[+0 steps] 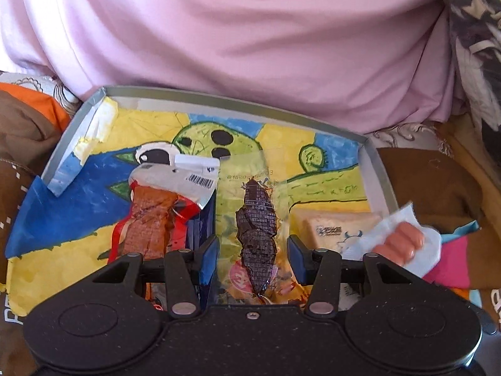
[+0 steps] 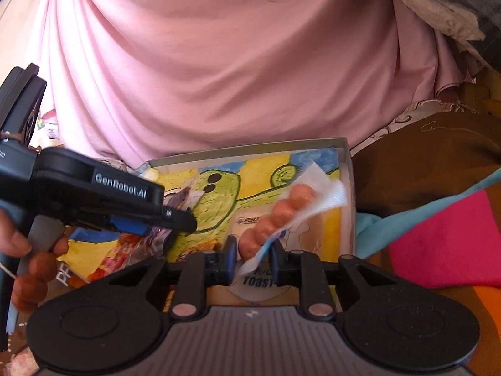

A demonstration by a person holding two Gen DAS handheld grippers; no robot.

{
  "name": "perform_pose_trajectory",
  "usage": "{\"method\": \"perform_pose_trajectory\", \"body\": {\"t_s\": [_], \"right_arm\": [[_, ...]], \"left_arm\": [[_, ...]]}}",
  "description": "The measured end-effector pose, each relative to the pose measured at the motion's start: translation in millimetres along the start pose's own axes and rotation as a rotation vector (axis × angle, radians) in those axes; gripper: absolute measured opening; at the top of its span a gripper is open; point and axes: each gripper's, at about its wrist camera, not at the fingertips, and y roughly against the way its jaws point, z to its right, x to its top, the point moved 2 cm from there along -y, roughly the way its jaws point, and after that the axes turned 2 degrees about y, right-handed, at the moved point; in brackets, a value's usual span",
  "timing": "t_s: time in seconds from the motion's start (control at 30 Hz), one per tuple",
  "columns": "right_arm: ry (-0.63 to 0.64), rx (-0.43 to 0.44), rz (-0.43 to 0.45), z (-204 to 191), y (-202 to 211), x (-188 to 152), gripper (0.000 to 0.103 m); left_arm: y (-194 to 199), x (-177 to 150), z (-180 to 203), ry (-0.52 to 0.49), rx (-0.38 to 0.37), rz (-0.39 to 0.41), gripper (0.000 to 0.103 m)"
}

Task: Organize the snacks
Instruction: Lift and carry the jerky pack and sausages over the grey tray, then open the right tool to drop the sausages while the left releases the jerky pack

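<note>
Glossy clear film wraps the dark jerky [image 1: 257, 235], which lies in the box [image 1: 377, 169] between the fingers of the left gripper [image 1: 253, 255]; jaws stand wide, nothing clamped. Risk: closing here pinches only slick film, so the strip could slide out. Left of it, a crinkled foil pack [image 1: 150, 219].

Right gripper [image 2: 252, 258] pinches the thin white wrapper edge of a lumpy sausage [image 2: 275, 216] above a toast pack [image 2: 260, 282]. So small a hold may tear or slip.

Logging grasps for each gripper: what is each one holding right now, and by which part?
The right gripper pinches the sausage packet by its lower wrapper end. The left gripper is open and holds nothing; the dark snack packet lies between its fingers.
</note>
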Motion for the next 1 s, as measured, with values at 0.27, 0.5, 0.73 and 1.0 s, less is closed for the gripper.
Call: {"method": "perform_pose_trajectory", "body": {"t_s": [0.27,0.5,0.73,1.0], "right_arm": [[0.074,-0.051,0.022,-7,2,2,0.048],[0.136,-0.104,0.05,-15,6,2,0.071],[0.188,-0.138,0.092,-21,14,5,0.091],[0.233,-0.174,0.165,-37,34,11,0.103]], "left_arm": [[-8,-3,-2,-0.02,0.006,0.006,0.05],[-4,0,-4,0.007,-0.002,0.027,0.063],[9,2,-4,0.011,0.023,0.06,0.086],[44,6,-7,0.013,0.068,0.163,0.095]]}}
